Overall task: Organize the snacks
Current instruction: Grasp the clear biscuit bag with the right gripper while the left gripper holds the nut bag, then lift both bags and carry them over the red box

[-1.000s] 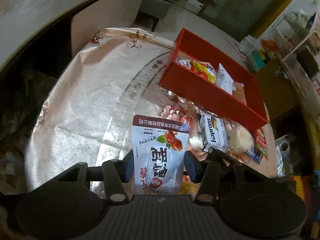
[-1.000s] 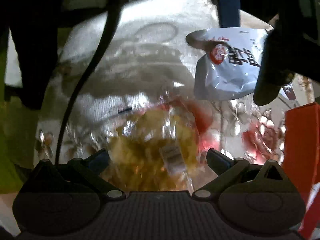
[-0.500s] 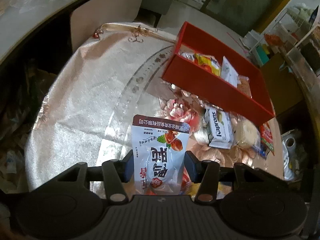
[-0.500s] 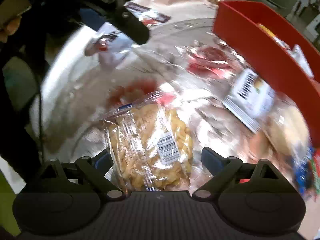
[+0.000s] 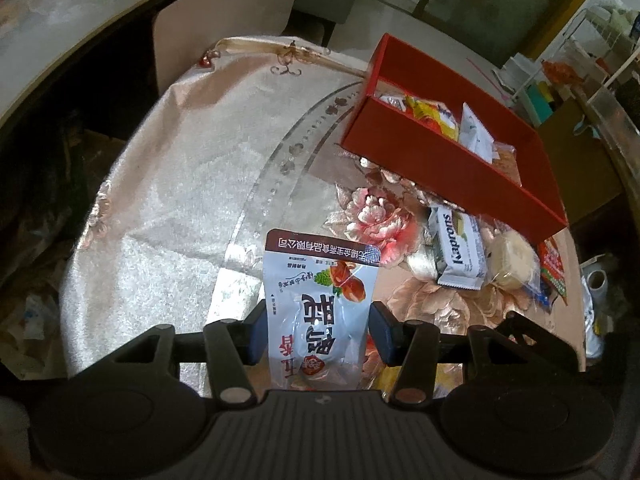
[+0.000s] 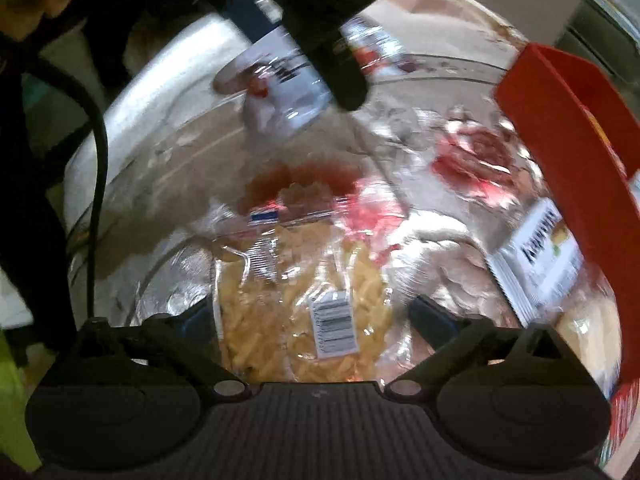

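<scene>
The left claw point(image 5: 316, 330) is pinching a white pouch point(image 5: 320, 300) with red fruit printed on it, both pads pressing on the pouch's sides, and is carrying it clear of the desk point(image 5: 180, 184), whose shiny floral cloth is showing underneath. The right claw point(image 6: 312, 314) is standing spread wide around a clear bag of yellow twisted snacks point(image 6: 304, 312) — its jaws have just been closing a little, and the bag is lying between them, but whether the pads are pressing on the crinkly film yet cannot be told through the motion blur. Further out, beyond the left claw and to the right in its view, a white Kaprons bar point(image 5: 460, 248) and a pale round cake point(image 5: 512, 256) in clear wrap are lying loose on the cloth just beside the near wall of the red box point(image 5: 440, 160). Inside the box a few packets are already sitting, a yellow packet point(image 5: 432, 114) and a white sachet point(image 5: 474, 132) among them. Judging by that, the sorting is partly along: some snacks are boxed, two are being dealt with by the claws, and at least the bar, the cake and some small packets at the desk's far edge are waiting — the pouch seems well short of the box.
</scene>
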The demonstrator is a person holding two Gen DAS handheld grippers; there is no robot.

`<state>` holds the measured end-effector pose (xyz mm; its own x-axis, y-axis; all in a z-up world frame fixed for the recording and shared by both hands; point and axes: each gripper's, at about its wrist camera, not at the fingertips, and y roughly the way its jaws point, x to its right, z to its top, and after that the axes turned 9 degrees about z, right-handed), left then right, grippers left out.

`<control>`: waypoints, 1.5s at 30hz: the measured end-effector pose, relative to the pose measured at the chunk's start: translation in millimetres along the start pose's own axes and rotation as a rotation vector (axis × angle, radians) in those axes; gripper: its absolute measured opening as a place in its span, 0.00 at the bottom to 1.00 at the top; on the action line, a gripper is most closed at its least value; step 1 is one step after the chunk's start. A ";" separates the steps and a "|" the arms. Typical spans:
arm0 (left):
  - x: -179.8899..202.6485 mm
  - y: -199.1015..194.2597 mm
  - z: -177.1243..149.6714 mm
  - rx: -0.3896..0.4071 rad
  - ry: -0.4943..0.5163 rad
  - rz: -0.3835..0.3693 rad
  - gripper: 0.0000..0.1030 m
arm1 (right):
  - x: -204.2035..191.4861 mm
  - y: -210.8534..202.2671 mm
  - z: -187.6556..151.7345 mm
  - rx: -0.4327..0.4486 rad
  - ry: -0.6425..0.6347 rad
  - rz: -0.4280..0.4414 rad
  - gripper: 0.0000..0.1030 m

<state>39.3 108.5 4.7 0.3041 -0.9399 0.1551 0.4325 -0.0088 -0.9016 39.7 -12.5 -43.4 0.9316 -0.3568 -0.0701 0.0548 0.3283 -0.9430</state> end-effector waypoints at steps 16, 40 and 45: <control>40.3 -5.8 -0.8 0.049 0.087 -0.003 0.43 | 50.8 -91.5 -46.6 0.260 0.409 -0.088 0.81; 132.3 -20.7 49.8 0.315 0.238 0.043 0.43 | 117.4 -152.7 -55.2 0.514 0.554 -0.243 0.81; 142.3 -17.2 64.4 0.345 0.239 0.052 0.43 | 131.1 -156.6 -51.8 0.540 0.568 -0.264 0.81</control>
<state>129.8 -3.2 68.3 0.1448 -0.9892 -0.0215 0.6929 0.1169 -0.7115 134.7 -156.0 78.2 0.5479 -0.8214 -0.1588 0.5466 0.4952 -0.6753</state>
